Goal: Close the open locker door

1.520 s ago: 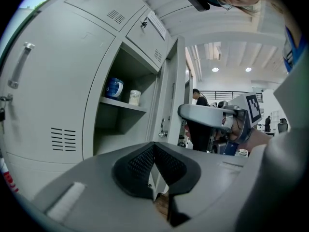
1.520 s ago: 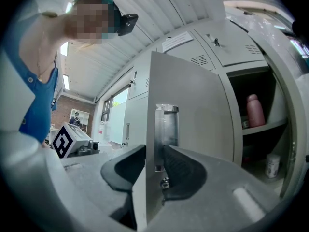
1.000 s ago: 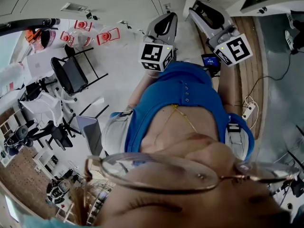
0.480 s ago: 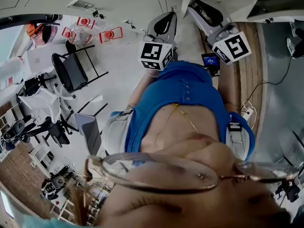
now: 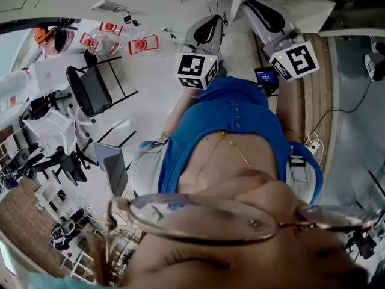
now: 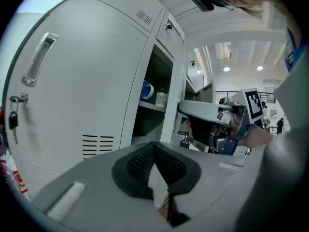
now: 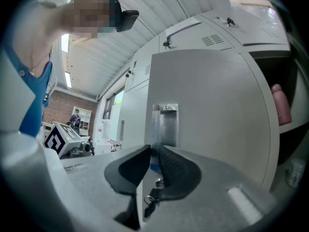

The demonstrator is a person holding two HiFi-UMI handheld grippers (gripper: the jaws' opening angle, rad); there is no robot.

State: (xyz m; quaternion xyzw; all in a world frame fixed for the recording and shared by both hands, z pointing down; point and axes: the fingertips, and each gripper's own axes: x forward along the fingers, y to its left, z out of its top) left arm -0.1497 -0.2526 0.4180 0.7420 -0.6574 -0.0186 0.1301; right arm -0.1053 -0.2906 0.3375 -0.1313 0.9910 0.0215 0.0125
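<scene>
Right gripper [image 7: 153,151] has just been closing its jaws and now clamps the edge of the open locker door [image 7: 207,105], above its hanging keys [image 7: 152,196]. Left gripper [image 6: 154,146] sits apart from the door, jaws together on nothing.

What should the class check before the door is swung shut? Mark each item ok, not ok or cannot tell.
1. Door found and open: ok.
2. Right gripper at the door's edge: ok. Its jaws have just been closing, with the edge and the keys between them.
3. Firm grip on the door: cannot tell.
4. Left gripper out of the swing path: cannot tell. It is shut and empty, in front of the open locker.
5. Mug inside the locker: ok.
</scene>
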